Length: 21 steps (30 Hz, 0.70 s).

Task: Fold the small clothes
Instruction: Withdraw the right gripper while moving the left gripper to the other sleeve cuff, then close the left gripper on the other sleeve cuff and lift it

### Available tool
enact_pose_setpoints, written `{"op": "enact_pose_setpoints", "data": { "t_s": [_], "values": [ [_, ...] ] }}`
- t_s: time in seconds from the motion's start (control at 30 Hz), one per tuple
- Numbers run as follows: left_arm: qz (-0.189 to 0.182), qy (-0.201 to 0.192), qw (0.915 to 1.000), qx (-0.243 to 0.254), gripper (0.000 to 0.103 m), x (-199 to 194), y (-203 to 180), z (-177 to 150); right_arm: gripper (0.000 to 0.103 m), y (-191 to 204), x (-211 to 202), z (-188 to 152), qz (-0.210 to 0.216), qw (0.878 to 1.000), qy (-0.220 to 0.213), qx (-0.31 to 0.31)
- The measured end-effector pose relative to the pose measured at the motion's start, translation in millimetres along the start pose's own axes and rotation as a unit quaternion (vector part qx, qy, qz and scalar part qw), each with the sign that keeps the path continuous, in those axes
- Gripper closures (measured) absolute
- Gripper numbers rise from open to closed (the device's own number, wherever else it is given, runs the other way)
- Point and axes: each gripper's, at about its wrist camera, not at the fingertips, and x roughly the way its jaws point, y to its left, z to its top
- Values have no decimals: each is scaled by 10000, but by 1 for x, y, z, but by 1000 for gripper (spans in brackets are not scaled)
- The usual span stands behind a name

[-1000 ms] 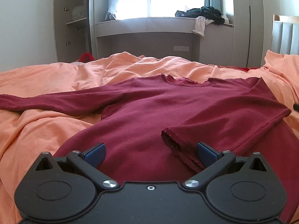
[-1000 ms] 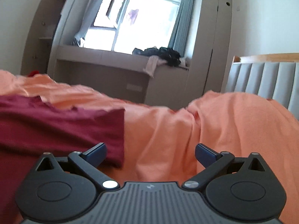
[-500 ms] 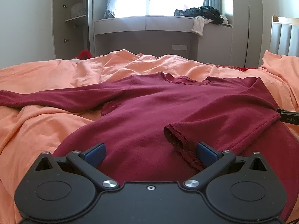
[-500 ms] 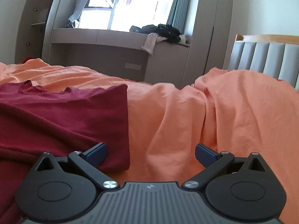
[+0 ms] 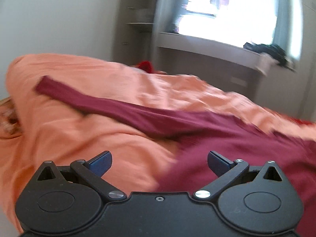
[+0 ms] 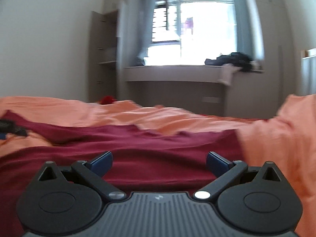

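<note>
A dark red long-sleeved sweater (image 5: 246, 144) lies spread on the orange bedcover (image 5: 83, 138). Its left sleeve (image 5: 94, 102) stretches out flat toward the far left. My left gripper (image 5: 159, 161) is open and empty, low over the bedcover at the sweater's left edge. In the right wrist view the sweater (image 6: 154, 150) fills the foreground and my right gripper (image 6: 159, 161) is open and empty just above its body. The other gripper shows as a dark shape at the left edge (image 6: 11, 128), near the sleeve. Both views are blurred by motion.
A window bench (image 6: 177, 73) with a pile of dark clothes (image 6: 233, 60) runs along the far wall. An open shelf unit (image 6: 104, 59) stands at the left. A red item (image 6: 107, 99) lies past the bed's far edge. The bedcover bunches up at the right (image 6: 286, 138).
My left gripper has swung left, from over the sweater's body and folded right sleeve toward the outstretched left sleeve. My right gripper has moved left, from the sweater's right edge to over its body.
</note>
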Motion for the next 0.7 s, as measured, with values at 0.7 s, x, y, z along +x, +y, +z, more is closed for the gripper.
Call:
{"op": "enact_pose_setpoints", "data": {
  "t_s": [0.7],
  "values": [
    [1426, -461, 9709, -1866, 20, 95, 221, 93, 0, 67, -2, -49, 621, 9976, -166, -245]
  ]
}}
